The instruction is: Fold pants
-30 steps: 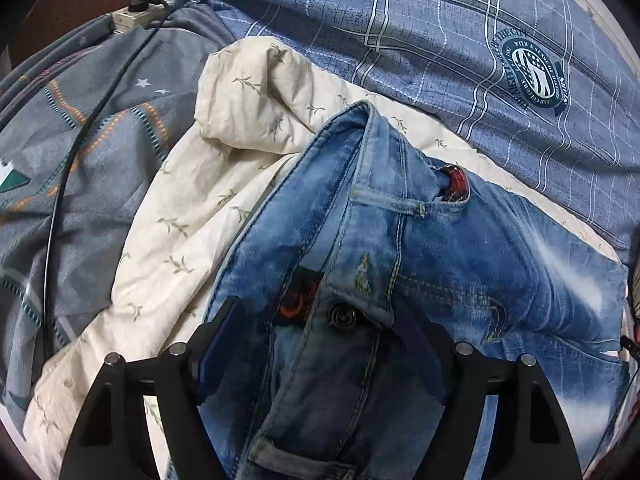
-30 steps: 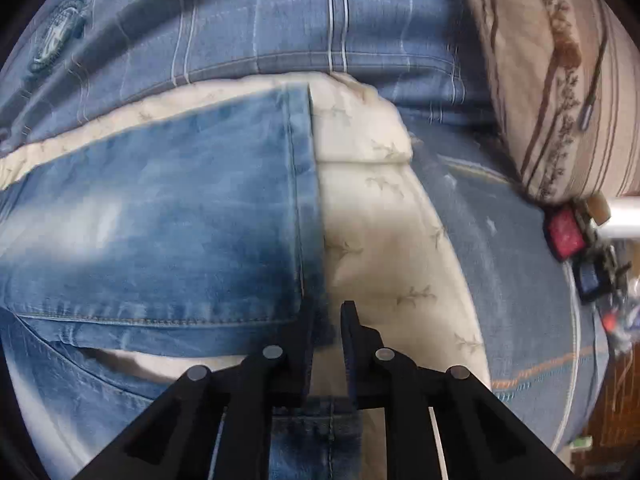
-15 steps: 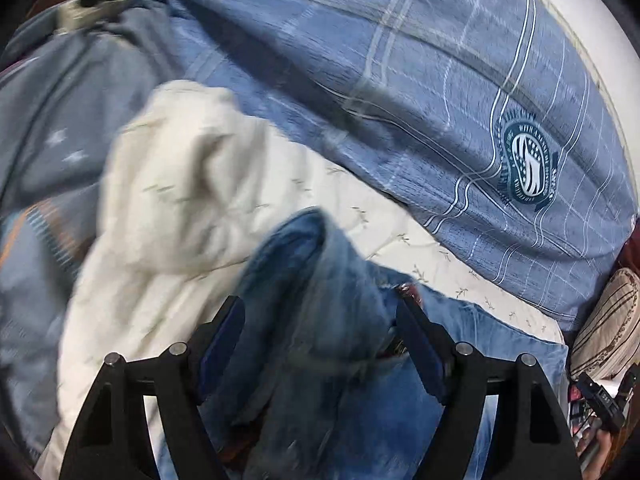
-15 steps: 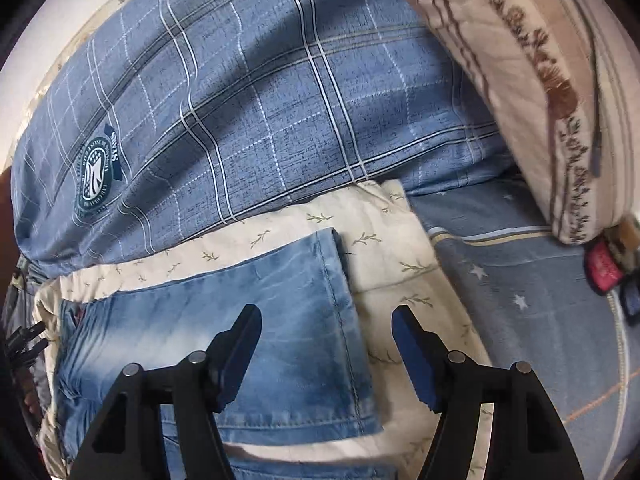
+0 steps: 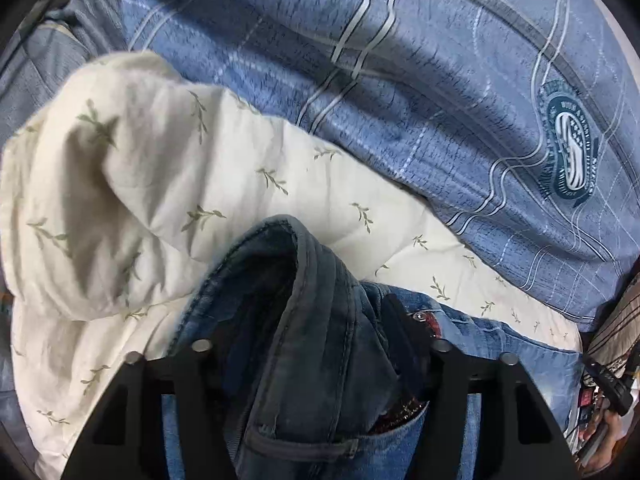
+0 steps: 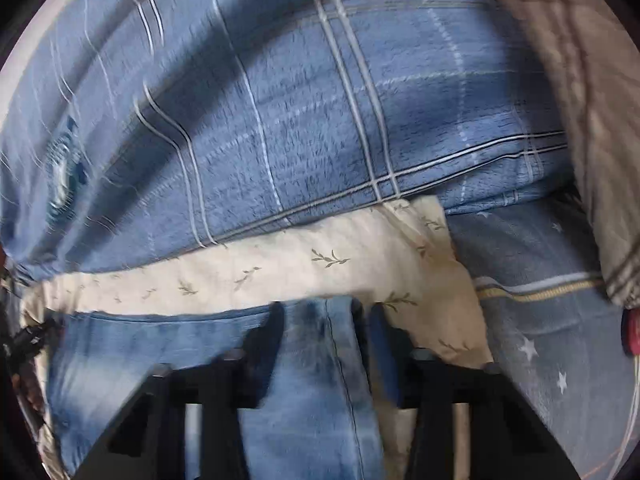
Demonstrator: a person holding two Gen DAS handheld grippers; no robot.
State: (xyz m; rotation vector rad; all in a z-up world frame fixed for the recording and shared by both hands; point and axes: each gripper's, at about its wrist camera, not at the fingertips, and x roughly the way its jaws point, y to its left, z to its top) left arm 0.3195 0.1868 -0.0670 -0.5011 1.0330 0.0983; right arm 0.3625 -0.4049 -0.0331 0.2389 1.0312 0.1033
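The blue jeans (image 5: 320,380) lie on a cream leaf-print quilt (image 5: 160,160). Their waistband is bunched into an upright fold between the fingers of my left gripper (image 5: 314,320). The jaws are closing and the denim fills the gap between them. In the right wrist view, which is blurred, the leg end of the jeans (image 6: 140,352) lies flat on the quilt (image 6: 320,268). My right gripper (image 6: 324,316) straddles the hem edge. Its jaws are closing, with flat denim between them and the pads still apart from it.
A blue plaid blanket with a round badge (image 5: 400,80) is piled behind the quilt. A striped brown pillow (image 6: 580,100) stands at the right, above a star-print sheet (image 6: 540,320). A person's hand (image 5: 600,444) and small dark items show at the lower right edge.
My left gripper slid along the quilt with the waistband rising between its fingers, and its jaws have narrowed. My right gripper opened wide off the hem, then came down over it and is narrowing.
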